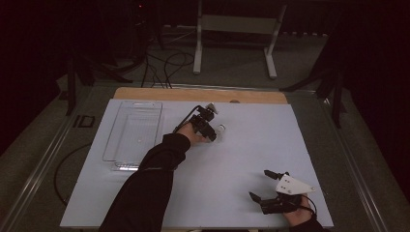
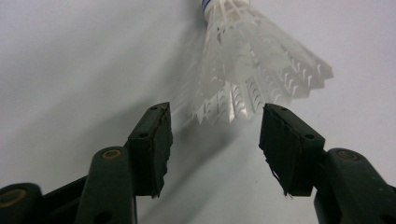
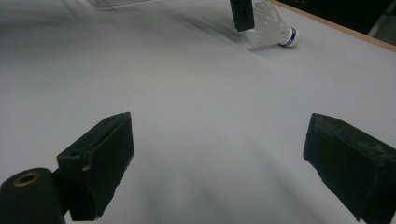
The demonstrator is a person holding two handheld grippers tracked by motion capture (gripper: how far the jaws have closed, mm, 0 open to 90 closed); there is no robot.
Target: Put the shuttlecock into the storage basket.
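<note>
My left gripper (image 1: 212,134) sits near the middle of the white table (image 1: 251,145), reached out from the dark sleeve (image 1: 150,183) that comes up from six o'clock in the high view. Along my own two black jaws in the left gripper view, the pads (image 2: 152,147) stand apart with a clear gap, and the shuttlecock (image 2: 252,70) lies just ahead at twelve o'clock, its white feather skirt fanned toward me and its cork end pointing away. The tips of the feathers come down to the mouth of the jaws, but neither pad presses on them, so I am parted and holding nothing. In the high view the shuttlecock (image 1: 220,130) shows as a small pale shape just beside my jaw tips, at about three o'clock from them. My right gripper (image 1: 269,184) rests near the lower right corner of the table, well apart from the shuttlecock; its jaws are spread wide over bare white surface, gripping nothing. From there the shuttlecock (image 3: 271,28) lies on its side far off at one o'clock, a blue band round its cork, with one left jaw just beside it. A clear plastic tray (image 1: 133,133) lies at nine o'clock from my left gripper, near the table's left edge.
</note>
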